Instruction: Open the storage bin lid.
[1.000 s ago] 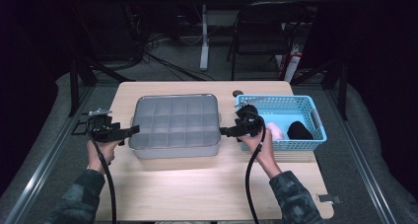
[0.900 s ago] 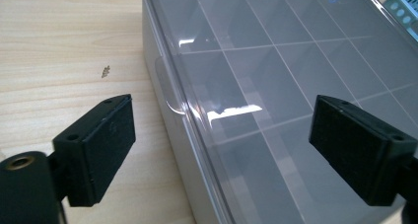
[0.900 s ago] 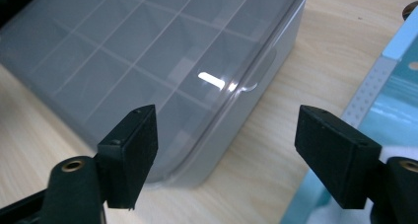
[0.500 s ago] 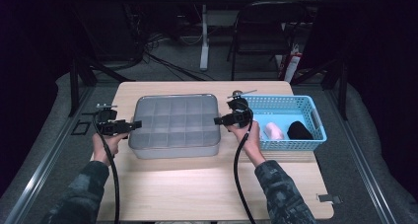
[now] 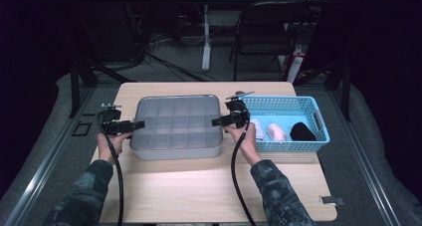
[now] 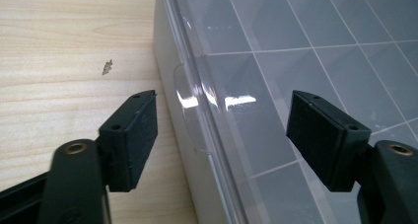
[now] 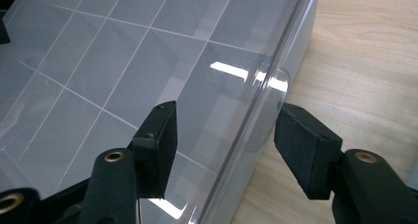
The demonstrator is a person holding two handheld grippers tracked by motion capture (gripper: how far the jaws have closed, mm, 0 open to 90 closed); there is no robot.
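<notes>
my left jaws stand partly open and have just been closing, straddling the clear curved tab on the left edge of the grey, clear-lidded compartment box, pads not yet touching. my right jaws do the same at the right edge's tab, each equally near. the box lies long axis left-right on the wooden tabletop, the blue mesh basket beyond; no writing readable.
</notes>
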